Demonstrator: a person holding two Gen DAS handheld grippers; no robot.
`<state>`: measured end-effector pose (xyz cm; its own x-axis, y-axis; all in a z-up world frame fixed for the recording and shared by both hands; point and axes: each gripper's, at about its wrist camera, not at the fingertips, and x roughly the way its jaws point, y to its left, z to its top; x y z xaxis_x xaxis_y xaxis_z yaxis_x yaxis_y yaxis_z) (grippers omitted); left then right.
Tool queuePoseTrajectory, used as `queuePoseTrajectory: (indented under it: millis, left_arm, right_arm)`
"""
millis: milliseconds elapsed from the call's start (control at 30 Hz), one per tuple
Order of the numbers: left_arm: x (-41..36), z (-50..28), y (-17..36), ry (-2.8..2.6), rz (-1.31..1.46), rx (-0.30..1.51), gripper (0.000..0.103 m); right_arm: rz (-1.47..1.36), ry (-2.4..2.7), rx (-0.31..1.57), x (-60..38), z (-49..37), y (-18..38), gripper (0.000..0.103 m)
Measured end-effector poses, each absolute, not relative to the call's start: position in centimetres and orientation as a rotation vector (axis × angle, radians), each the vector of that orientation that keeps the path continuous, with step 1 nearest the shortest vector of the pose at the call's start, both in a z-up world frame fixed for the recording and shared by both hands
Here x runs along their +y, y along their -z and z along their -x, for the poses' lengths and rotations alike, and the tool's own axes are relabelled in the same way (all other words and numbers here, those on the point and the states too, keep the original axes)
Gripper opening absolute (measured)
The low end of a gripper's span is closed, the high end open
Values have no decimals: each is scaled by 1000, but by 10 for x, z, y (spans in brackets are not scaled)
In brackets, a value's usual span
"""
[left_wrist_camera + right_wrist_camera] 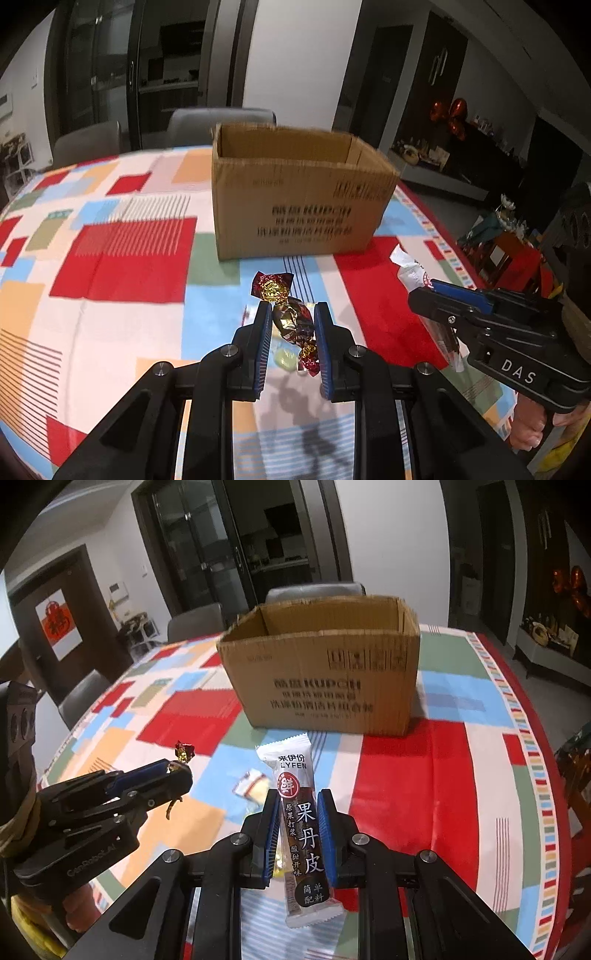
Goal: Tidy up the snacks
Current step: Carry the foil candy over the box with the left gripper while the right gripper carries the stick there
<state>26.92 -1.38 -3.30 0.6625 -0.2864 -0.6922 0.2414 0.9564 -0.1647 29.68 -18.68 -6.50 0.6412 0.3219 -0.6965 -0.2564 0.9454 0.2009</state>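
Two hand-held grippers hang above a patchwork tablecloth (122, 258). The left gripper (291, 314) pinches a foil candy (293, 321); the right gripper (298, 805) pinches a fruit bar (301, 823) upright. Ahead of both stands an open cardboard box (321, 686), its floor hidden, so what it holds cannot be told. A small pale packet (251, 784) lies on the cloth just ahead-left of the right gripper. Judging from this, both snacks are picked up but not yet boxed, and the packet remains.

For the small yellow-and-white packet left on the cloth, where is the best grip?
Probably across the short width of the yellow-and-white packet, coming straight down from above. It lies flat on the tablecloth with bare cloth around it, so its thin edges are the only faces a gripper could pinch.
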Motion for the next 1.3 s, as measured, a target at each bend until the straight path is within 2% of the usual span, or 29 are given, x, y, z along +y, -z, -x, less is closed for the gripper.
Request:
queuePoseTrajectory:
  millis: [600,1300]
  left_arm:
    - [-16,-302,-41,327,10,626,23]
    - [-28,-382,-60,318,-19,585,23]
  right_arm:
    - [-131,-350,663,-189,-325,5,22]
    - [-92,-348,577,-193,-409,-32,22]
